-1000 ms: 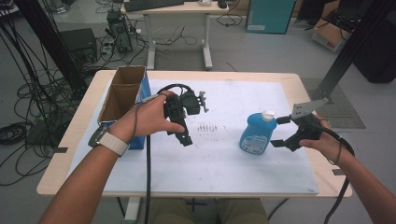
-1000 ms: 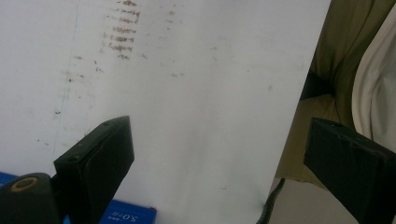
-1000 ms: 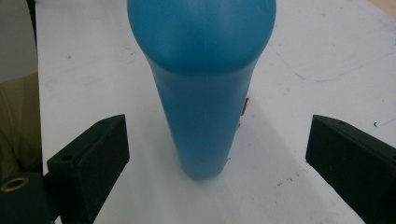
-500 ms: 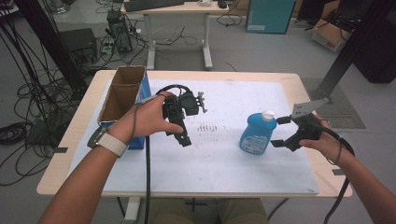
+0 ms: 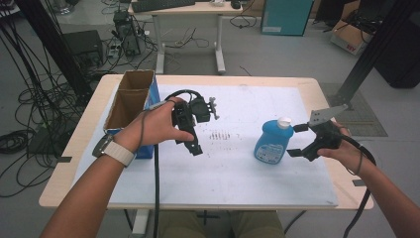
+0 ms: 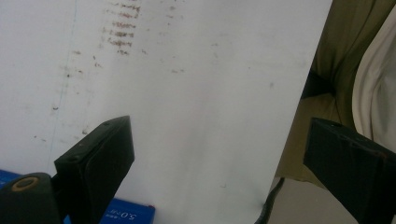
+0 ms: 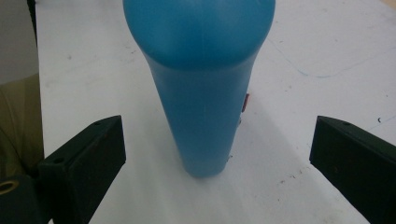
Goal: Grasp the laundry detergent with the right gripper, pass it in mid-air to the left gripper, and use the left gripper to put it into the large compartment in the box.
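A blue soap bottle [image 5: 271,142] with a white cap stands upright on the right half of the white mat [image 5: 233,173]. My right gripper [image 5: 295,140] is just right of it, level with its body, jaws wide open and apart from it. In the right gripper view the bottle [image 7: 205,93] rises ahead, centred between the jaws of the right gripper [image 7: 219,135], and neither pad touches it. A hand holds my left gripper [image 5: 193,145] over the mat's left half, tilted down toward the person. In the left gripper view the left gripper [image 6: 219,163] is open with only bare mat between its jaws.
An open cardboard box [image 5: 130,96] with a blue side stands at the table's left edge. Faint brown marks [image 5: 220,135] dot the mat's middle. Black cables trail from both grippers. A desk and floor cables lie beyond the table's far edge.
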